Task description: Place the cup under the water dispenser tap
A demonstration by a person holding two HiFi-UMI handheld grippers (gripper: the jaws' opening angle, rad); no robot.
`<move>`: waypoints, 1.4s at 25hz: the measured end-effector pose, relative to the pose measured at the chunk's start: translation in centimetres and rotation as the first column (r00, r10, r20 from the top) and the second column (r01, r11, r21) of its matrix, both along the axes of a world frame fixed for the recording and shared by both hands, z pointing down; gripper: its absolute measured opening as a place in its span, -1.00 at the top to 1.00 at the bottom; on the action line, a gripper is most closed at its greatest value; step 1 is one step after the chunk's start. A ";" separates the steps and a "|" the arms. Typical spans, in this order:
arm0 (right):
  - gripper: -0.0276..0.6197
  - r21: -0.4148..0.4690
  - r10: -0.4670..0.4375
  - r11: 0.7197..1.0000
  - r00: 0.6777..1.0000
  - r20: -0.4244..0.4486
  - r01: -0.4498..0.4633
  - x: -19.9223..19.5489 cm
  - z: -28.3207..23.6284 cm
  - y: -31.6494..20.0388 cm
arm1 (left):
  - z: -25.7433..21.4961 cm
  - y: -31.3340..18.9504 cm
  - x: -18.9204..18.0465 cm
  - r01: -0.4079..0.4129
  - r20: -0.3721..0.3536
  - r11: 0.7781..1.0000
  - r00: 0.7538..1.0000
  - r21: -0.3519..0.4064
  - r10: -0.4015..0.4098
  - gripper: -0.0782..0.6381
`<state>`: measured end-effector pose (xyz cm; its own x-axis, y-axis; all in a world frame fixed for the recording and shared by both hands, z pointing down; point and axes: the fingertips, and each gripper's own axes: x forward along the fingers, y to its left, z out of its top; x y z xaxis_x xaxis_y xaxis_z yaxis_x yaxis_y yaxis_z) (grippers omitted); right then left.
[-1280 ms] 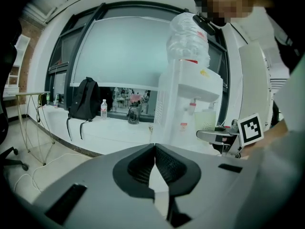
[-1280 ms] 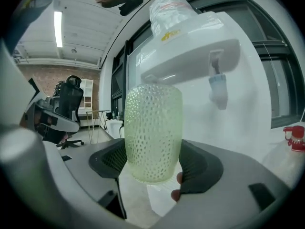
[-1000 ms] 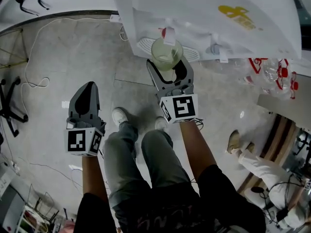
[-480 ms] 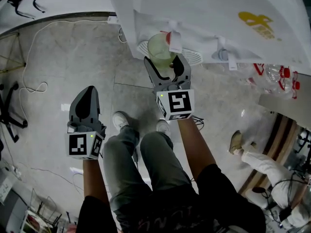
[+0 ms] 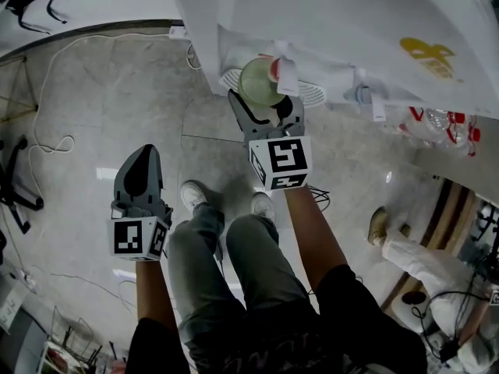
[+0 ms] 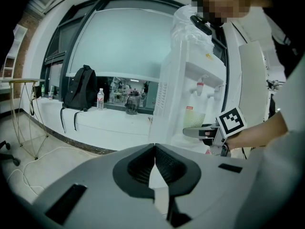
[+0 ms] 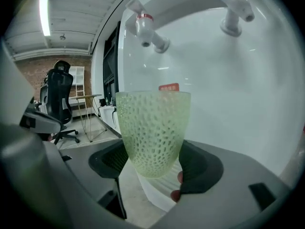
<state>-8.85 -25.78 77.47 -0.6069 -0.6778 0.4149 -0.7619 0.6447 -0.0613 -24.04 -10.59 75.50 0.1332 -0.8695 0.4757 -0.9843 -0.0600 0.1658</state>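
Observation:
A pale green dimpled cup (image 7: 152, 128) stands upright between the jaws of my right gripper (image 7: 155, 163), which is shut on its lower half. The cup (image 5: 260, 82) hangs in the white water dispenser's (image 5: 327, 22) alcove, just below and beside the red-banded tap (image 7: 147, 30), above the ribbed drip tray (image 5: 310, 93). A second tap (image 7: 233, 8) sits further right. My right gripper (image 5: 263, 100) reaches in from the front. My left gripper (image 5: 140, 158) hangs low at the left over the floor, shut on nothing. In the left gripper view the left gripper (image 6: 153, 162) looks toward the dispenser (image 6: 188, 89) and cup (image 6: 193, 120).
Cables (image 5: 54, 142) trail over the stone floor at the left. A pack of water bottles (image 5: 437, 123) lies right of the dispenser. Another person's shoe (image 5: 377, 226) is at the right. A black backpack (image 6: 81, 87) and a bottle (image 6: 100, 98) rest on the window ledge.
My right gripper has carried the cup further in toward the dispenser, so it now sits under the red tap. The left gripper has sunk a little.

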 end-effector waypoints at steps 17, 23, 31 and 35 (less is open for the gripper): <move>-0.13 -0.109 -0.006 0.994 0.989 -0.147 -0.011 0.0 1.8 -0.1 | 0.7 0.8 -0.3 -0.019 -0.016 0.999 1.000 -0.040 0.018 0.74; -0.15 -0.110 0.020 0.993 0.991 -0.130 -0.035 0.4 1.6 -0.3 | 0.1 0.5 -0.1 -0.013 -0.038 1.000 0.999 -0.009 0.013 0.74; -0.30 -0.113 0.017 0.993 0.991 -0.129 -0.031 0.7 1.6 -0.1 | 0.1 1.0 0.4 -0.016 -0.055 1.000 0.998 -0.018 0.015 0.74; -0.36 -0.127 0.014 0.991 0.993 -0.120 -0.029 1.0 1.7 0.4 | -0.2 1.0 0.4 -0.005 -0.060 1.000 0.998 -0.006 0.004 0.74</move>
<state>-7.86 -25.36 79.19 -0.5346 -0.6266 0.5671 -0.7821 0.6210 -0.0511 -23.67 -9.60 75.30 0.1653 -0.8659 0.4720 -0.9724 -0.0632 0.2246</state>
